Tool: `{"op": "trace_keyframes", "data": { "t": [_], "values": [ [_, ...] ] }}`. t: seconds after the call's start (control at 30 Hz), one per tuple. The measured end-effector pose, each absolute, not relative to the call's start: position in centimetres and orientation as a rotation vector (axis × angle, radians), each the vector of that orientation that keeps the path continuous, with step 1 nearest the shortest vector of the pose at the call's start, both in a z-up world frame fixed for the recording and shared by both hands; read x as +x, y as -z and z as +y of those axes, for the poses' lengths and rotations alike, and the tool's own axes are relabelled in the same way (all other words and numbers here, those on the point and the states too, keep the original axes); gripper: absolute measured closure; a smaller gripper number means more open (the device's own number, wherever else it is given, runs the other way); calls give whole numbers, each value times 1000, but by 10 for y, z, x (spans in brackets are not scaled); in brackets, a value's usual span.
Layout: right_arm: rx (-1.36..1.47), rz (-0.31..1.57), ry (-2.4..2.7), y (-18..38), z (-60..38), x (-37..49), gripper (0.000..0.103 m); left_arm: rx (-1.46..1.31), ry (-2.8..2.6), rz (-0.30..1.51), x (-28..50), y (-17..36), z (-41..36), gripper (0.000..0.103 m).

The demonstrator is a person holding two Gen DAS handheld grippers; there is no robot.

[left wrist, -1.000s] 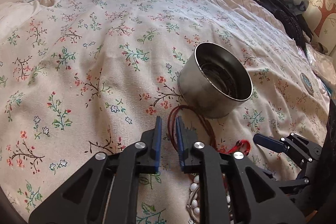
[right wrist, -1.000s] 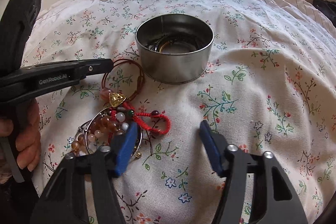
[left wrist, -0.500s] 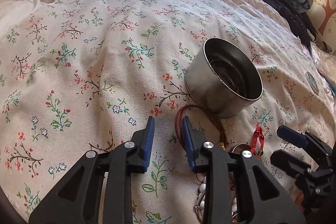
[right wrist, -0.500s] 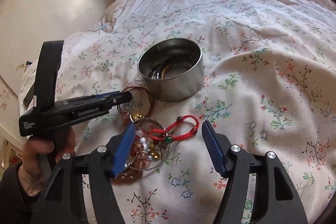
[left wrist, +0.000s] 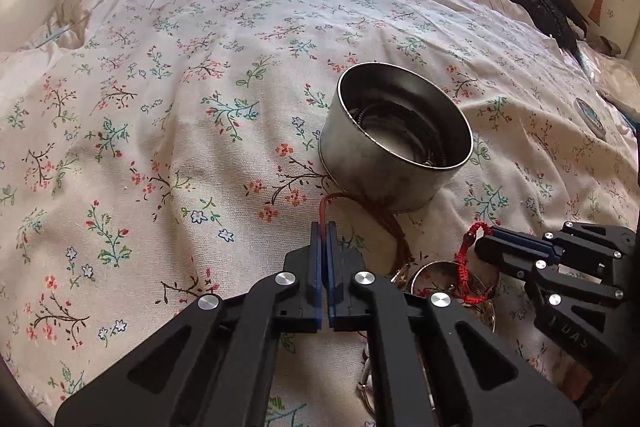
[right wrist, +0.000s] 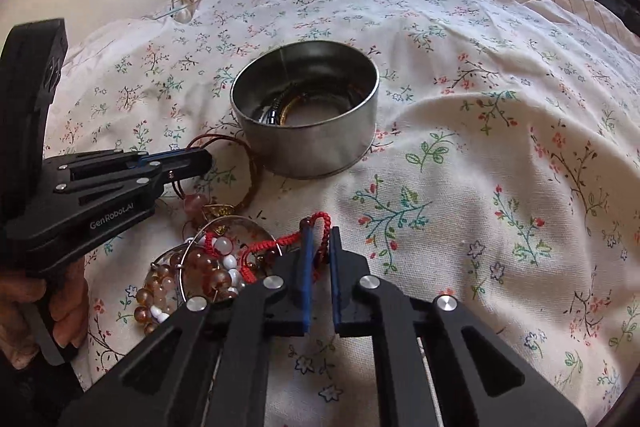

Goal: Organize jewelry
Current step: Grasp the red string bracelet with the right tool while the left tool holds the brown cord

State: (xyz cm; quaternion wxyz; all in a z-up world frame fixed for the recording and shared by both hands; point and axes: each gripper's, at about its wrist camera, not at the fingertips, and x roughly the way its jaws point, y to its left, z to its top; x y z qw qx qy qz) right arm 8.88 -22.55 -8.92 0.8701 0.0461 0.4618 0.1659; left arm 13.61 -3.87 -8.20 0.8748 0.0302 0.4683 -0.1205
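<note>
Floral bedspread (left wrist: 168, 131), window behind; L fingers (left wrist: 324, 227) pinch brown cord (left wrist: 325, 205), R fingers (right wrist: 320, 233) pinch red bracelet (right wrist: 322, 219).

Black plastic left gripper (left wrist: 324, 233), blue-padded jaws, silver screws, white "GenRobot.AI" lettering

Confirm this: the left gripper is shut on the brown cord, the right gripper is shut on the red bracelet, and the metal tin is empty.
Wrong on the tin. The right wrist view shows the metal tin already holds jewelry coiled at its bottom. The rest stands: left gripper shut on the brown cord, right gripper shut on the red bracelet.
</note>
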Motion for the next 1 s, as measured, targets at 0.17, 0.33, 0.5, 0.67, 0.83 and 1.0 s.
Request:
{"op": "trace_keyframes", "data": {
  "t": [0.17, 0.33, 0.5, 0.67, 0.83, 1.0],
  "values": [
    [156, 954, -314, 86, -242, 85, 95, -11, 267, 945, 132, 71, -25, 101],
    [163, 992, -284, 97, -243, 95, 46, -24, 252, 980, 140, 81, -24, 101],
    [110, 1016, -280, 103, -235, 99, 50, 6, 185, 1032, 152, 97, -24, 82],
    [151, 1028, -315, 103, -239, 96, 96, 59, 198, 1032, 149, 98, -30, 91],
    [293, 958, -342, 86, -254, 83, 97, 18, 246, 985, 132, 81, -26, 101],
    [389, 850, -366, 65, -266, 61, 97, -61, 302, 866, 107, 50, -22, 101]
  ]
}}
